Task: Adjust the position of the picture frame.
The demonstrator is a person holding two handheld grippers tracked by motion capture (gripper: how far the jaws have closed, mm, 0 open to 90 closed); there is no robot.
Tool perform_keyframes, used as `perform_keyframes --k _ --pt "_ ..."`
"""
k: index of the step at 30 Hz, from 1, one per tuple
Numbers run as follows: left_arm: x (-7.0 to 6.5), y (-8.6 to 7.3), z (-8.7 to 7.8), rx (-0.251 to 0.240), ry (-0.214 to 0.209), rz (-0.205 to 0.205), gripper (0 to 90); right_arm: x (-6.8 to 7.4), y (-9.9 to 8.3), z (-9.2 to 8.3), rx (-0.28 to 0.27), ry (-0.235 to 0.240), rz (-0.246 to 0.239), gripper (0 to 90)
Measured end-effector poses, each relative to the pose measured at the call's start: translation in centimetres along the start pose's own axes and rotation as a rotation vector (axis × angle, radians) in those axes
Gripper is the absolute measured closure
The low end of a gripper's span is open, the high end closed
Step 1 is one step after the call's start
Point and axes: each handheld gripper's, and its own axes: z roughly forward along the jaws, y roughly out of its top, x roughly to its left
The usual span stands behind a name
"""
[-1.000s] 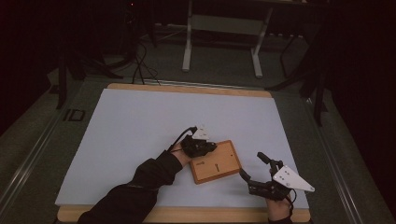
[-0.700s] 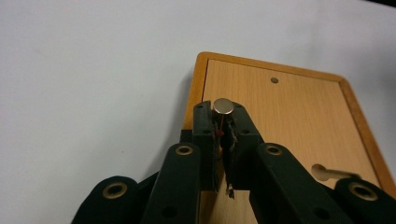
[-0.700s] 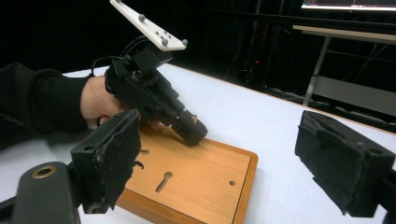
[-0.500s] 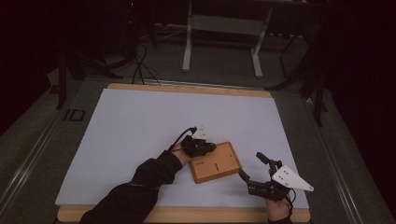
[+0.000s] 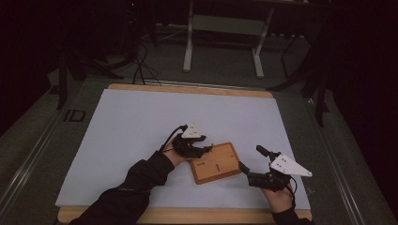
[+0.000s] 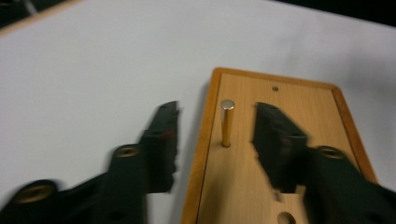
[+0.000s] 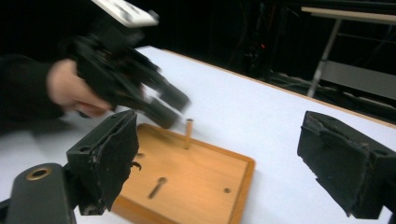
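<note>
Wooden board [image 5: 215,162] lies flat on the pale table cover [image 5: 131,122], with a brass peg [image 6: 227,123] standing upright in a hole near one edge; that insertion appears complete. A second peg [image 7: 158,187] lies loose on the board, apparently left to place. The left gripper [image 6: 215,126] has just been opening; its jaws stand apart either side of the upright peg without touching it. The right gripper [image 5: 249,165] hovers beside the board's near corner, jaws wide apart and empty.

Black gripper [image 5: 205,146], grey three-cornered plate [image 5: 193,131], dark sleeve [image 5: 141,176]
</note>
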Motion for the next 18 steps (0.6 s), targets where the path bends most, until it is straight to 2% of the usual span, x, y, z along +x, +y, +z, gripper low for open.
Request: perform_keyframes --k 2,4,5,6,8,9,10,12,14,17,18 --pt "-0.2 0.2 -0.9 -0.023 0.020 0.001 34.8 -0.4 0.5 0.7 0.009 0.018 0.013 13.7" --pt "-0.4 0.2 -1.7 -0.052 -0.001 -0.005 23.2 -0.7 0.9 1.6 0.032 0.029 0.027 14.0" --pt "-0.6 0.2 -2.1 -0.059 0.006 -0.001 18.0 -0.9 1.0 2.1 0.037 0.041 0.033 17.6" --pt "-0.7 0.2 -2.4 -0.067 0.007 -0.002 14.7 -1.1 1.1 2.6 0.057 0.058 0.044 21.5" --pt "-1.0 0.0 -2.9 -0.087 0.000 -0.024 12.8 -1.4 1.2 3.7 0.088 0.075 0.067 23.8" --pt "-1.1 -0.2 -3.1 -0.098 -0.004 -0.036 6.9 -1.6 1.1 4.3 0.104 0.082 0.081 27.5" --pt "-1.1 -0.2 -3.1 -0.098 -0.004 -0.036 1.2 -1.6 1.1 4.3 0.104 0.082 0.081 27.5" --pt "-1.3 -0.6 -3.6 -0.102 0.003 -0.051 1.1 -2.0 1.0 5.7 0.157 0.081 0.104 36.5" --pt "-1.6 -1.0 -4.2 -0.103 0.017 -0.053 1.1 -2.3 0.8 6.6 0.175 0.082 0.109 44.7" --pt "-2.0 -1.7 -5.3 -0.116 0.037 -0.040 1.1 -2.8 0.5 8.3 0.232 0.074 0.096 56.2" --pt "-2.2 -1.9 -5.7 -0.129 0.038 -0.043 1.1 -2.9 0.3 8.8 0.242 0.076 0.089 62.5"
